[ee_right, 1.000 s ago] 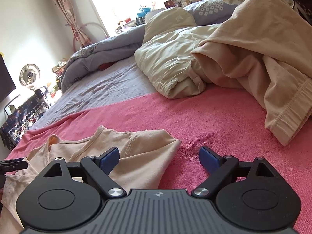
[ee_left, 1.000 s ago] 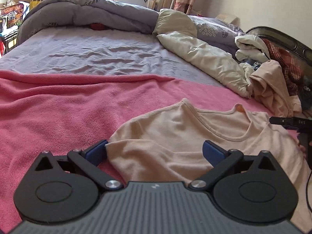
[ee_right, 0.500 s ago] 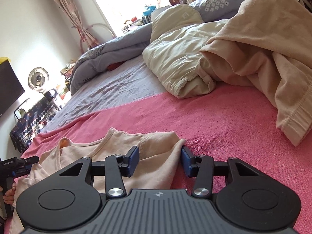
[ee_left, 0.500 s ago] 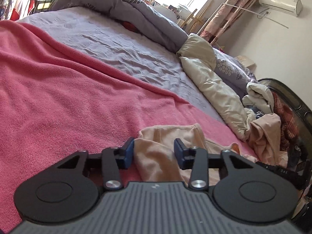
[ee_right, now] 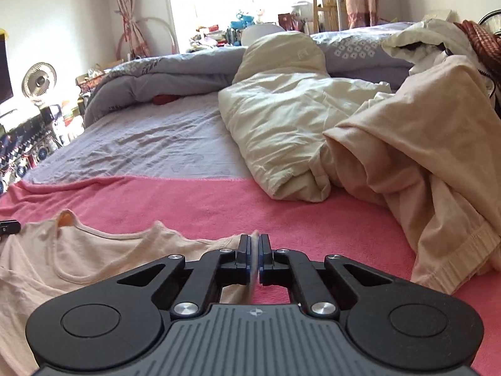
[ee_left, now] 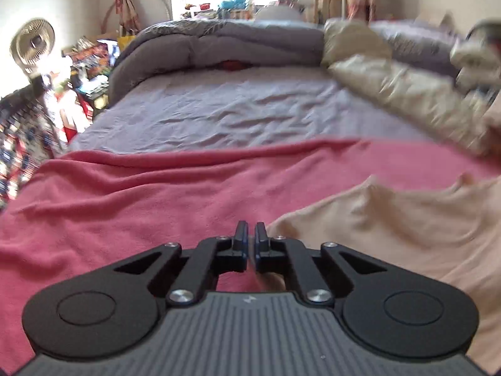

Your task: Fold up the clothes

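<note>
Left wrist view: the left tongs sit at lower centre of the frame, jaws clenched with only a narrow slit between the blue pads. A fold of the peach T-shirt appears beneath the jaws, but the view does not show plainly whether cloth is pinched between them. The T-shirt spreads across the lower right of the frame on the pink blanket, its edge reaching the tongs. Above the blanket lies the lilac bed sheet; a grey duvet is bunched along the upper centre, and a cream quilt lies blurred at upper right. A fan stands at upper left.

Right wrist view: the right tongs occupy lower centre, jaws clenched on a thin edge of the T-shirt that stands up between the pads. The garment lies flat at lower left on the pink blanket, neckline open toward the top of the frame. A dark tip of the left tongs shows at the left edge, at the garment's far shoulder. A heap of beige clothes fills the right side, just beside the cream quilt at centre.
</note>
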Available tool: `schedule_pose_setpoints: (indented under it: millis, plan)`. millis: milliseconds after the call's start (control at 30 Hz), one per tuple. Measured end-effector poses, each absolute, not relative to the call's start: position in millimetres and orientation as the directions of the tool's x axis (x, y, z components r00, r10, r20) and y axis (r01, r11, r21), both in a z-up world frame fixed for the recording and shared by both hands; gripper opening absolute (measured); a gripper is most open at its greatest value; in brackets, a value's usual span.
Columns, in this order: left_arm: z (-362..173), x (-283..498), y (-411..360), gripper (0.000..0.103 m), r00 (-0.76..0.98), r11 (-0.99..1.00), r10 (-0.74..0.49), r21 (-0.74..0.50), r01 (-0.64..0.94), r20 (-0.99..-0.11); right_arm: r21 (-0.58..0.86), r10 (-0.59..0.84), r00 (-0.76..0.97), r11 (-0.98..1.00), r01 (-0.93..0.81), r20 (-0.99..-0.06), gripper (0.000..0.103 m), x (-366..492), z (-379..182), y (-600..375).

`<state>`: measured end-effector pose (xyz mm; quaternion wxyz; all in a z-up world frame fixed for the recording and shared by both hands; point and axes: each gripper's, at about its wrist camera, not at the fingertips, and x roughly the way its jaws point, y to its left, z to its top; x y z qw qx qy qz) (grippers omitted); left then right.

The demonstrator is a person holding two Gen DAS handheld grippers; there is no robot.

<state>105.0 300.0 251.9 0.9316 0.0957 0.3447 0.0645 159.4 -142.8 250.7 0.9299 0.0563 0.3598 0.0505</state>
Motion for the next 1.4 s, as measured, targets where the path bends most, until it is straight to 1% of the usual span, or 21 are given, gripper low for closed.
schedule_pose_setpoints:
  millis: [33,100,167,300,433,467,500,567,600,667,733,800,833,867,900,933,1000,1067,1200,1267,1400]
  plan:
    - [249,104,292,0.002,0.758,0.957,0.230,0.285,-0.060,-0.611,0.200,0.144,0.736,0.980,-0.012,-0.662,0.002,162,241,-153]
    - [250,105,289,0.002,0.755,0.954,0.240,0.293,-0.066,-0.610,0.331,0.211,0.744,0.943,0.015,-0.634,0.003,156,238,-171]
    - [250,108,300,0.010,0.749,0.949,0.281,0.291,-0.123,-0.600,0.400,0.261,0.751,0.916,0.005,-0.607,0.004,148,239,-182]
    - [249,111,347,0.008,0.618,0.855,0.507,0.256,-0.452,-0.601,0.420,0.244,0.757,0.907,0.044,-0.606,0.009,129,245,-202]
    - [276,74,313,0.008,0.779,0.940,0.340,0.191,-0.282,-0.527,0.290,0.345,0.744,0.934,-0.210,-0.572,0.009,88,274,-156]
    - [286,60,291,0.012,0.825,0.964,0.255,0.196,-0.178,-0.504,0.244,0.381,0.734,0.925,-0.293,-0.562,0.009,75,280,-136]
    - [294,46,272,0.033,0.854,0.981,0.152,0.180,-0.070,-0.497,0.208,0.418,0.719,0.907,-0.366,-0.556,0.010,64,285,-114]
    - [305,22,235,0.046,0.864,0.981,-0.056,0.135,0.141,-0.500,0.152,0.481,0.681,0.861,-0.485,-0.552,0.012,45,292,-74]
    - [305,14,218,0.046,0.853,0.967,-0.108,0.147,0.210,-0.511,0.118,0.488,0.666,0.846,-0.520,-0.563,0.013,38,291,-57]
    - [281,10,185,0.047,0.833,0.914,-0.023,0.326,0.241,-0.552,0.009,0.423,0.670,0.849,-0.528,-0.611,0.014,30,282,-32]
    - [249,11,177,0.048,0.813,0.849,0.113,0.480,0.219,-0.571,-0.012,0.363,0.683,0.878,-0.478,-0.633,0.014,28,274,-45]
    - [246,-1,193,0.056,0.842,0.847,0.131,0.501,0.180,-0.524,-0.016,0.306,0.694,0.909,-0.416,-0.651,0.013,27,267,-65]
    - [251,-1,203,0.064,0.832,0.859,0.165,0.492,0.144,-0.530,0.004,0.281,0.697,0.929,-0.371,-0.660,0.004,27,267,-83]
    - [254,-3,212,0.071,0.822,0.853,0.220,0.513,0.100,-0.525,0.011,0.238,0.705,0.950,-0.311,-0.668,0.005,24,270,-102]
    - [256,-5,221,0.072,0.810,0.835,0.285,0.548,0.053,-0.512,0.005,0.186,0.713,0.969,-0.248,-0.676,0.008,19,275,-120]
    - [256,-8,229,0.072,0.794,0.800,0.363,0.600,0.003,-0.488,-0.012,0.134,0.724,0.981,-0.193,-0.677,0.019,10,280,-139]
    - [255,-18,252,0.072,0.726,0.733,0.509,0.674,-0.084,-0.462,0.010,0.119,0.734,0.989,-0.150,-0.669,0.030,-18,287,-172]
    - [271,-47,277,0.068,0.701,0.786,0.499,0.606,-0.119,-0.510,0.076,0.152,0.737,0.988,-0.135,-0.659,0.053,-55,296,-201]
    - [302,-131,288,0.078,0.744,0.940,0.271,0.333,-0.069,-0.610,0.125,0.218,0.725,0.976,-0.180,-0.654,0.063,-143,305,-215]
    - [313,-176,278,0.081,0.766,0.966,0.178,0.258,-0.016,-0.618,0.124,0.244,0.706,0.968,-0.217,-0.665,0.069,-183,306,-208]
    - [328,-249,248,0.084,0.798,0.981,0.033,0.172,0.089,-0.602,0.085,0.260,0.663,0.955,-0.284,-0.702,0.068,-239,293,-186]
